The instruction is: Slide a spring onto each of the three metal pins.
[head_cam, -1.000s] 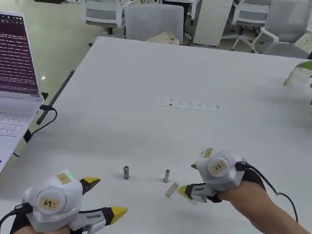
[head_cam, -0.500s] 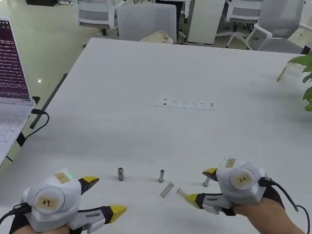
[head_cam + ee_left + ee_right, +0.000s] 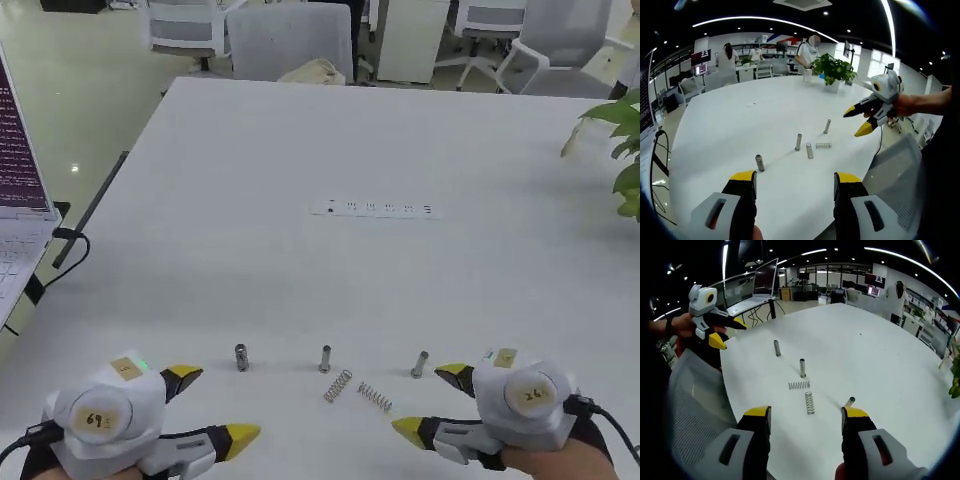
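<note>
Head view — two springs (image 3: 338,385) lie beside pins (image 3: 325,359).

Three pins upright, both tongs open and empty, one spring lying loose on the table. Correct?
Not one: the head view shows two loose springs, a left spring and a right spring, lying near the middle pin. Three pins upright, left tongs and right tongs open and empty.

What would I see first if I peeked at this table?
Two white grippers with bright yellow jaws are held open over the near edge of the white table: the left gripper and the right gripper. Between them stand a left pin, a middle pin and a right pin in a row. A spring and a second spring lie loose beside them.
</note>
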`<action>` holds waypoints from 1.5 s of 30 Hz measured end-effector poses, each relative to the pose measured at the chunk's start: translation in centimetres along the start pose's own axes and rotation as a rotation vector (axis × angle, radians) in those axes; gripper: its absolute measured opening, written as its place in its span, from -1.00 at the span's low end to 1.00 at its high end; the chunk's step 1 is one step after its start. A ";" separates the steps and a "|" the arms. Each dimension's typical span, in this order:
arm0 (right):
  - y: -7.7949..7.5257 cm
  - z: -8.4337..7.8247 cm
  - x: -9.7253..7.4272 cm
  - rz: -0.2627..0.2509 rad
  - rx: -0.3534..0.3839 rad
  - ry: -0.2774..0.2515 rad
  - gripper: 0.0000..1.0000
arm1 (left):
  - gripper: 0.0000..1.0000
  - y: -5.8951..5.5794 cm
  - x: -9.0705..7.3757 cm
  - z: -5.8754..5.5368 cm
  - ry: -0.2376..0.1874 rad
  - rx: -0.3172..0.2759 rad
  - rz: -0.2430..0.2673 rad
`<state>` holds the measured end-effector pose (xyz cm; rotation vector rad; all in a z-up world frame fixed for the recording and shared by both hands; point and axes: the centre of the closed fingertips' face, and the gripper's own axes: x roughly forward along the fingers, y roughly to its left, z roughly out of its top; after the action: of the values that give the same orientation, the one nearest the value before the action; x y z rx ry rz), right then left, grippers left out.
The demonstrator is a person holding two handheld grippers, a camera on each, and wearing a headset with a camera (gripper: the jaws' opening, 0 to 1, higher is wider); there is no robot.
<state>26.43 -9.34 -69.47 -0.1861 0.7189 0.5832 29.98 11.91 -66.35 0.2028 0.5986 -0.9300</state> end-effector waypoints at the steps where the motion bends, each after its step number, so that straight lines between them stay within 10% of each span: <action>1: 0.0 -0.1 -0.1 0.001 0.002 0.000 0.11 | 0.16 0.0 0.1 0.0 0.001 0.001 -0.001; 30: 0.5 -1.7 -2.0 -0.002 0.071 -0.016 0.28 | 0.16 -2.4 2.6 0.7 0.041 0.081 -0.077; 45: -0.4 -3.0 -3.7 -0.030 0.089 -0.008 0.30 | 0.09 -4.4 7.0 1.0 0.072 0.125 -0.170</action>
<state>22.78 -12.35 -69.23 -0.1116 0.7321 0.5215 29.97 4.08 -69.12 0.3016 0.6312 -1.1294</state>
